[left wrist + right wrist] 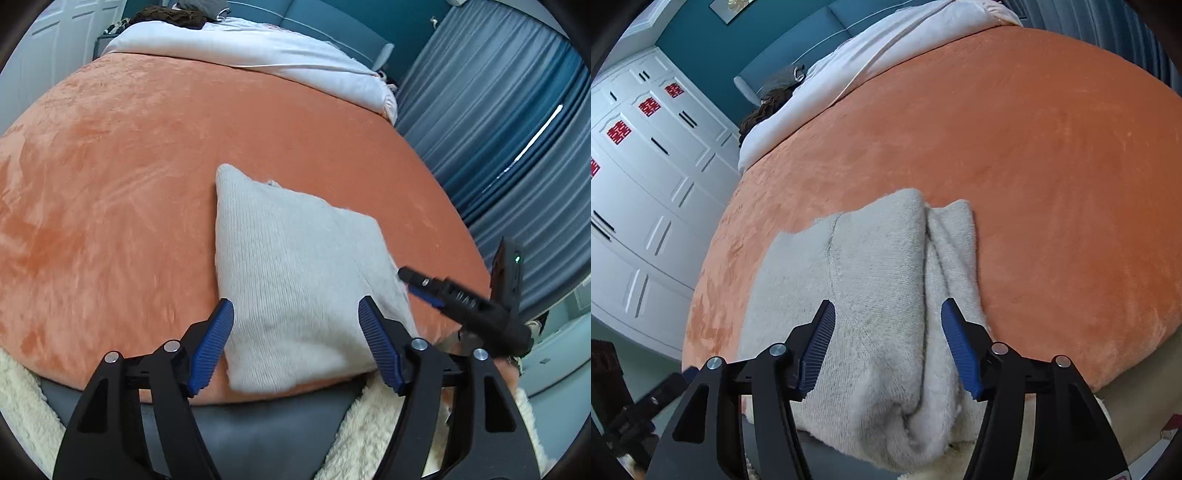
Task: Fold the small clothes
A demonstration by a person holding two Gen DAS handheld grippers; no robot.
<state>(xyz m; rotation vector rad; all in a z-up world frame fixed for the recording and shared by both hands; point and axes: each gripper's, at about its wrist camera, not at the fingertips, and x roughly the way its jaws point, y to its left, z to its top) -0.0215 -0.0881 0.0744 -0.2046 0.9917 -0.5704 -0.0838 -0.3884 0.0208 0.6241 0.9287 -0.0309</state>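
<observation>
A light grey knitted garment [295, 266] lies folded on the orange blanket [110, 184], near the bed's front edge. My left gripper [294, 301] hovers over its near part, open, with its blue pads [212, 343] apart on either side and not pressing the cloth. My right gripper [412, 286] comes in from the right beside the garment's right edge. In the right wrist view the garment [871, 277] shows two folded lobes with a crease between them, its near end drooping over the bed's edge. The right gripper [887, 302] stands open above it, holding nothing.
A white duvet [258, 48] is bunched at the far end of the bed. Blue curtains [498, 110] hang on the right, and a white wardrobe [646, 184] stands on the left. A cream fluffy rug [22, 398] lies below the bed's front edge.
</observation>
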